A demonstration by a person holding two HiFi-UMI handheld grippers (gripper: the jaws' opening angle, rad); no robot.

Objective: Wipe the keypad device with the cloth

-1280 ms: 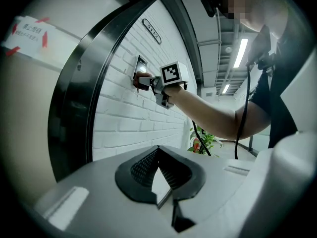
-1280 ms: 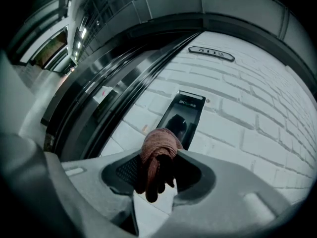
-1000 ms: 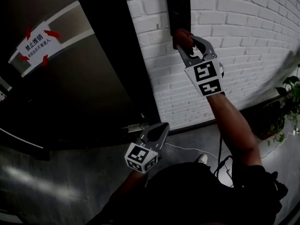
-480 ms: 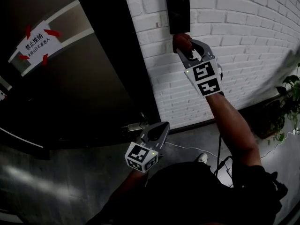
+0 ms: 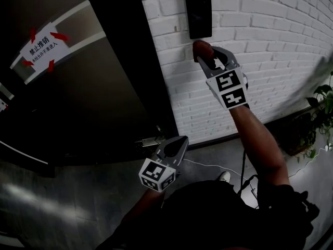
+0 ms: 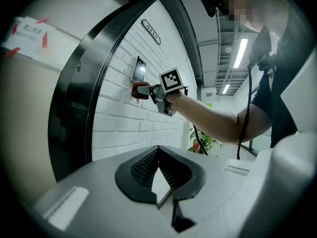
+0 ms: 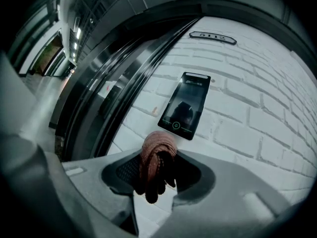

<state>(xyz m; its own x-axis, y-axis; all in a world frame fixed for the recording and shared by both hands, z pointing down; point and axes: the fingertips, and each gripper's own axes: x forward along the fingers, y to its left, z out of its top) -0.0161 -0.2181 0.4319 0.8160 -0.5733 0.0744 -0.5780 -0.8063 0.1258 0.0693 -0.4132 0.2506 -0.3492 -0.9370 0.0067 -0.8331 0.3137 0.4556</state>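
Observation:
A black keypad device (image 5: 198,14) hangs on the white brick wall (image 5: 270,40); its dark screen (image 7: 184,105) also shows in the right gripper view and small (image 6: 138,69) in the left gripper view. My right gripper (image 5: 205,53) is shut on a bunched reddish cloth (image 5: 202,49), held just below the device's lower edge and off its face. The cloth (image 7: 156,163) sticks out between the jaws in the right gripper view. My left gripper (image 5: 174,146) hangs low near the floor, shut and with nothing in it (image 6: 161,192).
A dark door (image 5: 67,87) with a white paper notice (image 5: 42,46) stands left of the brick wall. A cable (image 5: 208,166) runs over the grey floor. A potted plant (image 5: 320,113) is at the right edge.
The right gripper with the cloth has slid down from the device's bottom edge to just below it. The left gripper has stayed put.

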